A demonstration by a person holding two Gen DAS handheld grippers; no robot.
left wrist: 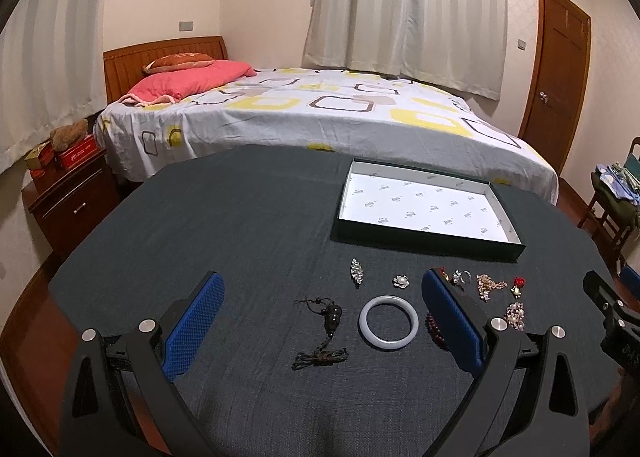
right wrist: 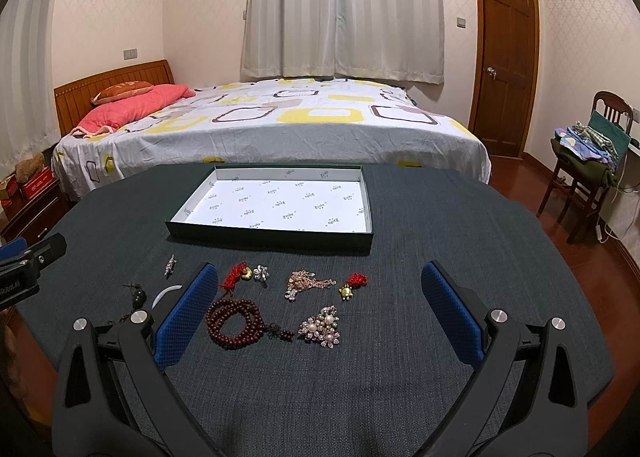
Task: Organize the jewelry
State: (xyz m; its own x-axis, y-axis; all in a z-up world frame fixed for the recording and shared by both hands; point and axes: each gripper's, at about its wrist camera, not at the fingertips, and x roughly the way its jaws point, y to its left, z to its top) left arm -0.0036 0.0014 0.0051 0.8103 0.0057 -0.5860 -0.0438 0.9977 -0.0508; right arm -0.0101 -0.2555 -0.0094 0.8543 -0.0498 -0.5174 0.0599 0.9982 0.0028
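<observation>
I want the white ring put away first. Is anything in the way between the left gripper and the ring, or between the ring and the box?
Nothing blocks the open left gripper from the white bangle. A small pearl brooch lies between it and the empty box.

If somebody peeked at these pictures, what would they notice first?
Probably the sparkly jewelry spread over the dark tablecloth: a pale bangle, a coil of dark red beads and a pearl flower brooch. Behind them sits an empty white-lined tray, and both grippers, left gripper and right gripper, are wide open.
</observation>
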